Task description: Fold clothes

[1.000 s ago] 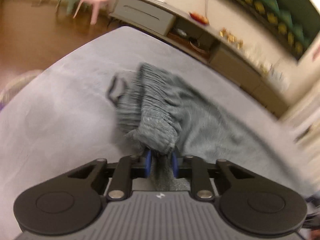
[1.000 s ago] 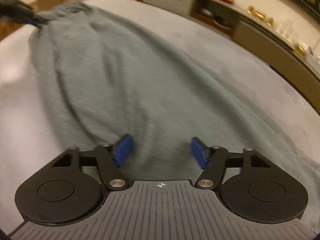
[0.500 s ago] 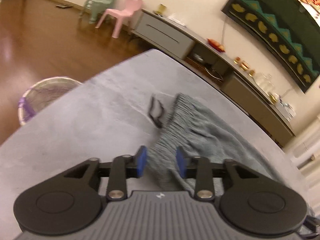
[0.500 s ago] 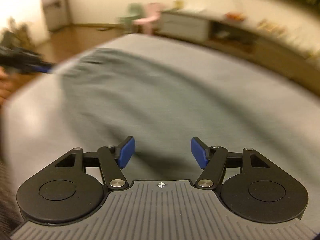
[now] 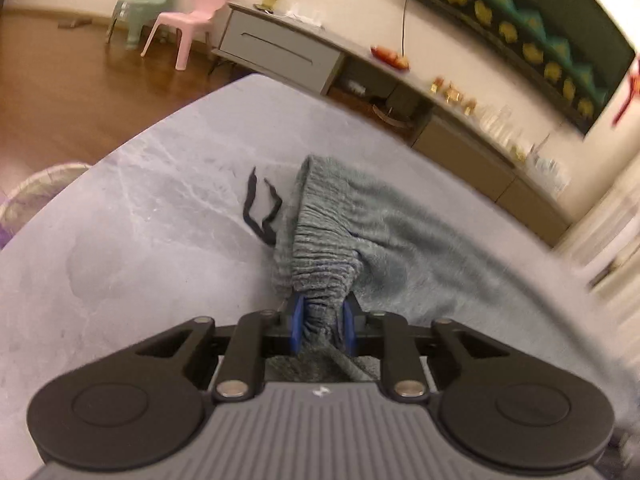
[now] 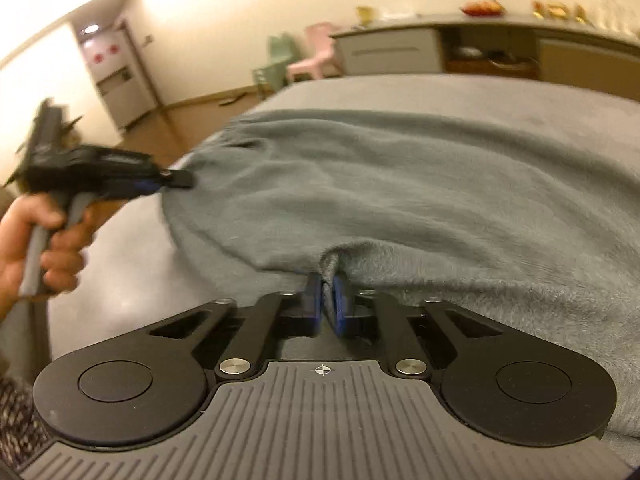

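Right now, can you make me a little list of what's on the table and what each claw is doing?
garment: grey-green fleecy pants, spread on the table
table: grey marbled top
drawstring: black cord lying loose on the table beside the waistband
left claw: shut on the ribbed waistband
right claw: just closed, pinching a fold at the pants' near edge
far off: pink chair, green chair

The right gripper (image 6: 329,298) has just closed on the garment's (image 6: 420,200) edge; the left gripper (image 5: 323,322) re-clamped its waistband.
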`<state>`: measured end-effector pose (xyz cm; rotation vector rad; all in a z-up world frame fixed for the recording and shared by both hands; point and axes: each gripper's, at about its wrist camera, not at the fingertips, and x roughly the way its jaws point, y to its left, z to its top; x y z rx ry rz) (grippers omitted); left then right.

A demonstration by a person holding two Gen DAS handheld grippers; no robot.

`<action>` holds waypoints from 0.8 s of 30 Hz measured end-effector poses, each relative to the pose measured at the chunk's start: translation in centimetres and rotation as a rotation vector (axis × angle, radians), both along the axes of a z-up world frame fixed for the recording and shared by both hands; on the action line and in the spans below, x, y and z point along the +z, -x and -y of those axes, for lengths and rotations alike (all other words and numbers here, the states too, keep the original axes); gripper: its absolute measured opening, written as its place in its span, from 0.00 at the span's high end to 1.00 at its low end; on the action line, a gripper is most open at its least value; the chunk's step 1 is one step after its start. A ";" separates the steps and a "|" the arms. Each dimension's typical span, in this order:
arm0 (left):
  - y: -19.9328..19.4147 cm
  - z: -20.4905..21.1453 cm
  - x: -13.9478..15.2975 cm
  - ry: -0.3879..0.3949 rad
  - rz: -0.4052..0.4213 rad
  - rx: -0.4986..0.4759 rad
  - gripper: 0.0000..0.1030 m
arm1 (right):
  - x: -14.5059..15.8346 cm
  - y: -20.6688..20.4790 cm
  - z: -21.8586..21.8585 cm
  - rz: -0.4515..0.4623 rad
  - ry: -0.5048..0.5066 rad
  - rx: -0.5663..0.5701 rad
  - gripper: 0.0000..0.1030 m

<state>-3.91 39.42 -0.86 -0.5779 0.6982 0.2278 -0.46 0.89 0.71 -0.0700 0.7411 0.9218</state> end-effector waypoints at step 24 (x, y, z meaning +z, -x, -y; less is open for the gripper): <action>1.7 0.9 3.7 -0.207 -0.051 0.129 0.66 | -2.9 -5.0 6.4 -0.623 -0.313 -0.204 0.29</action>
